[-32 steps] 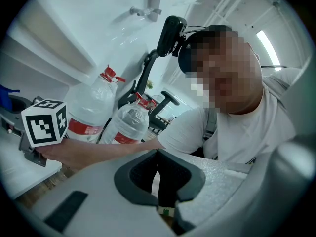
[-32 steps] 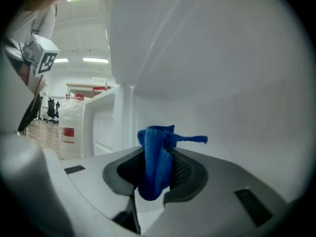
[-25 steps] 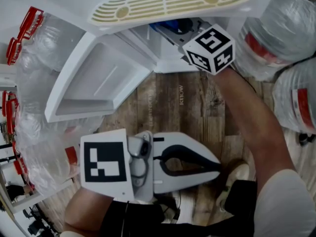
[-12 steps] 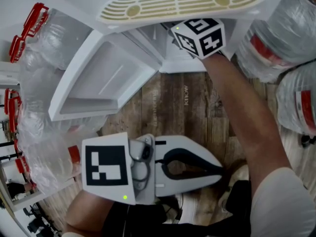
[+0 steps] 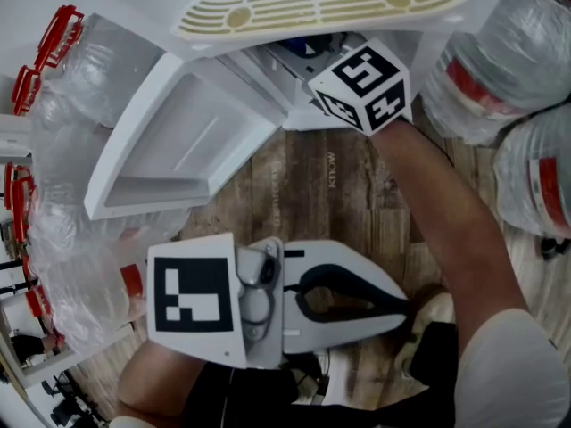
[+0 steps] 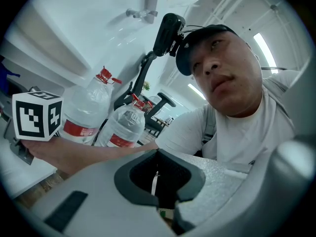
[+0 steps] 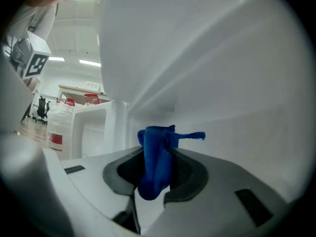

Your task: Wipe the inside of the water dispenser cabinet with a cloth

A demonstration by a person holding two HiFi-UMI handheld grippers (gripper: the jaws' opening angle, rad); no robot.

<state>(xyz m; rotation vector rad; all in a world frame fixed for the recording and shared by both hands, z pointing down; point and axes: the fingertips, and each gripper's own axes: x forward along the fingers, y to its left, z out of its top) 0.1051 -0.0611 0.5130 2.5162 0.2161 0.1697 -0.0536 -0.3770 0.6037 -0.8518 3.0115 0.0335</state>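
Note:
The white dispenser cabinet stands open, its door [image 5: 178, 150] swung out to the left in the head view. My right gripper reaches into the opening under the dispenser top; only its marker cube [image 5: 361, 86] and a bit of blue cloth [image 5: 308, 47] show there. In the right gripper view, the right gripper [image 7: 157, 149] is shut on the bunched blue cloth [image 7: 157, 164], close to the cabinet's white inner wall [image 7: 222, 83]. Low over the floor, my left gripper [image 5: 403, 306] stays shut with nothing in it; the left gripper view shows its jaws [image 6: 157, 169] closed.
The cream drip tray grille [image 5: 321, 3] overhangs the opening. Large water bottles [image 5: 500, 61] crowd the right side, and more red-capped bottles [image 5: 71, 105] stand at the left. Wooden floor [image 5: 312, 194] lies in front of the cabinet. A shoe [image 5: 428, 319] is beside the left gripper.
The right gripper with the cloth pushed left and deeper into the cabinet, then drew back out a little. The left gripper has barely moved.

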